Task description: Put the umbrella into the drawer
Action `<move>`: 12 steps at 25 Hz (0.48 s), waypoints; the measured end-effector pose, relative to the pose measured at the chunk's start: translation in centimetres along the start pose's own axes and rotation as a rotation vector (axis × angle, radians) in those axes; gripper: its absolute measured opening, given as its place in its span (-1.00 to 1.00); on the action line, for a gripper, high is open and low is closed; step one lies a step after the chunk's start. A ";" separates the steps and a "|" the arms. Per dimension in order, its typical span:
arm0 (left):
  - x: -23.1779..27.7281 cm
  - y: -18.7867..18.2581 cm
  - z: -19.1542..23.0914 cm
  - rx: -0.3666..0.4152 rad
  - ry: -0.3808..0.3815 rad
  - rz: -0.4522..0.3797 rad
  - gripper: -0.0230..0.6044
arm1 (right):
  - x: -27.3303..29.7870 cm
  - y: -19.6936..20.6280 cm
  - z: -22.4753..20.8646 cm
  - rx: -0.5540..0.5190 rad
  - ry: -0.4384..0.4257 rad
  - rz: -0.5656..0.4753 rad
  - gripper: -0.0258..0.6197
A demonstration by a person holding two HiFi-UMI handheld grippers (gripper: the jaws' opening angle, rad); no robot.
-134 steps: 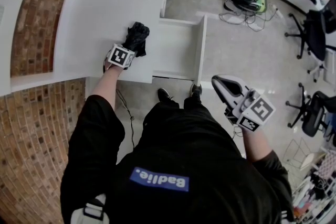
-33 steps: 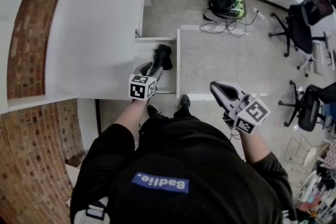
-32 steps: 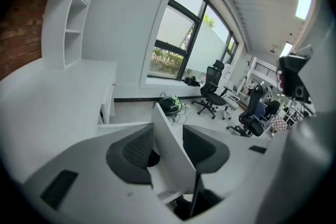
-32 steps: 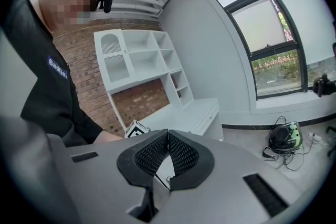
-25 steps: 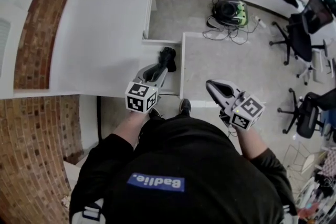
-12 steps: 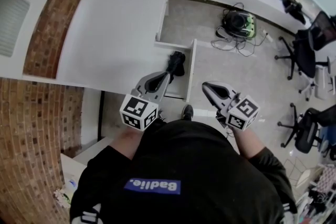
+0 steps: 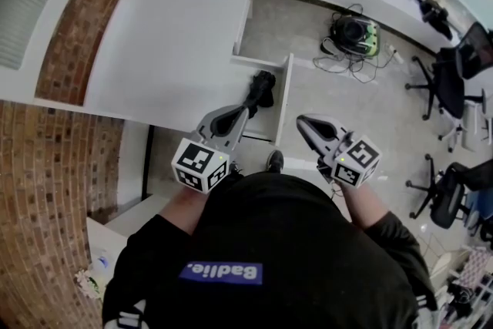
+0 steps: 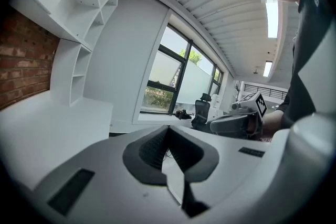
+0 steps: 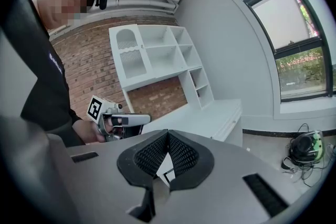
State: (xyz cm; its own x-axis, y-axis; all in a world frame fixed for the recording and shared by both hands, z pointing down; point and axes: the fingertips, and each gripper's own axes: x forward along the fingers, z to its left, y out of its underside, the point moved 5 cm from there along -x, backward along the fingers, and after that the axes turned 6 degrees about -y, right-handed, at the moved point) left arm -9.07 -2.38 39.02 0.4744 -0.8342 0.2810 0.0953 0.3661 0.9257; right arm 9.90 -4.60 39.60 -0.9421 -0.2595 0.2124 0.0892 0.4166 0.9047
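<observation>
- While we look down from the head view, the umbrella (image 7: 260, 91) lies inside the open drawer (image 7: 286, 100), with the left gripper (image 7: 245, 113) and right gripper (image 7: 303, 122) near its front.
- Through the left gripper view, its jaws are pressed together, empty.
- Through the right gripper view, the jaws are likewise closed on nothing; we judge the drawer front wants a square, even push.

The worktop (image 7: 169, 35) is seen as white, smooth and matt, like the drawer (image 7: 283, 98). The brick wall (image 7: 46, 189) is rough. The umbrella (image 7: 260, 90) is made of black, crumpled cloth. The right tongs (image 9: 168, 135) are made of matt grey plastic, with black ribbed pads (image 9: 181, 157).
</observation>
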 end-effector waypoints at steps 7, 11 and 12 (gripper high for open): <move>-0.2 -0.1 -0.1 0.005 0.007 -0.001 -0.92 | -0.2 0.1 0.0 0.006 0.008 -0.010 -0.83; -0.3 -0.1 -0.3 0.007 0.017 0.007 -0.92 | -0.4 0.1 0.2 0.008 0.010 -0.013 -0.83; -0.3 -0.2 -0.4 0.008 0.021 0.009 -0.92 | -0.5 0.1 0.3 0.009 0.009 -0.012 -0.83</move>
State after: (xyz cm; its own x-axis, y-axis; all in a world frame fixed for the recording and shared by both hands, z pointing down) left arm -8.85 -2.03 38.68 0.4936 -0.8221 0.2839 0.0836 0.3698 0.9253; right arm 10.26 -4.14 39.51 -0.9401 -0.2722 0.2051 0.0753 0.4210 0.9039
